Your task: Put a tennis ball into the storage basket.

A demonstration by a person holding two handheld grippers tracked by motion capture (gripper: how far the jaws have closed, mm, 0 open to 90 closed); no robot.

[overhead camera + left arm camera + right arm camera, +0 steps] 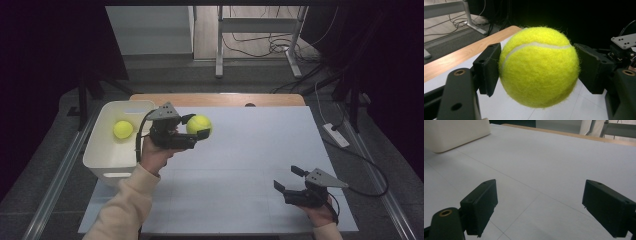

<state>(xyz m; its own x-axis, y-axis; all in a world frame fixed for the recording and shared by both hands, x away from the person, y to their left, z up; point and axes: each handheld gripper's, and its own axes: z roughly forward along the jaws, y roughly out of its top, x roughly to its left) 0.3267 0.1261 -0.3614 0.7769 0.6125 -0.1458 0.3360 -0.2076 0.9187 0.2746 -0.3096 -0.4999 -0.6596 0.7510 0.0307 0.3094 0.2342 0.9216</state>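
A white sheet point(240, 165) with faint grid lines covered most of the table in the middle of the high view, and a strip of bare wooden tabletop point(215, 99) showed along its far edge. Grey floor surrounded the table, with metal rails running down the lower left and lower right of the frame. At the top centre stood a metal table frame point(260, 35) over a tangle of cables point(260, 47), and at the right a white power strip point(336, 135) lay on the floor. Both upper corners of the frame were dark.

At the left centre of the high view, the left gripper point(196, 129) was clamped on a tennis ball point(199, 124), held above the sheet just right of a white bin point(107, 150). In the left gripper view the ball point(539, 66) sat squeezed between the two black jaws, clear of the surface, with the wooden edge at the upper left. A second tennis ball point(123, 129) lay inside the bin.

At the lower right of the high view, the right gripper point(289, 179) was held low over the sheet with its jaws wide apart and nothing between them. In the right gripper view the bin's wall point(454, 133) stood at the upper left
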